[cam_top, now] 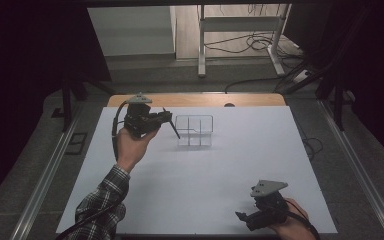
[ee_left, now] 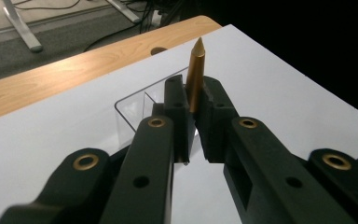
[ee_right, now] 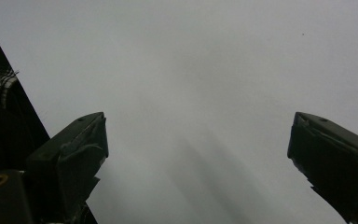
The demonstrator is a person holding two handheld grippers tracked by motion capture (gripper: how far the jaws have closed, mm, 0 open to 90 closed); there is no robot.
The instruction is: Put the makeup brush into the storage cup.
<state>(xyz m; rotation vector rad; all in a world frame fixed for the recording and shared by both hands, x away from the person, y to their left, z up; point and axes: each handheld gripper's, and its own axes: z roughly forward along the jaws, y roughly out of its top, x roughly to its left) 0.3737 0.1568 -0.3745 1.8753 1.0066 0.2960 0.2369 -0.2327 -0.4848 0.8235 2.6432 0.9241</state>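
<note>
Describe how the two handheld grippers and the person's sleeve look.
The left gripper is matte black, with two blocky jaws on arms fastened by brass-ringed pivots. A grey three-cornered plate tops it in the high view, and a black cable trails from it. The right gripper is the same black build with its own grey plate. The sleeve on the left arm is dark and light plaid.

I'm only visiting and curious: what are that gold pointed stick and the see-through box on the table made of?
The pen clamped in the left gripper looks like metal or metallic-coated plastic: satin gold sheen. The divided box looks like clear glossy plastic, perhaps acrylic: the table shows through its walls.
</note>
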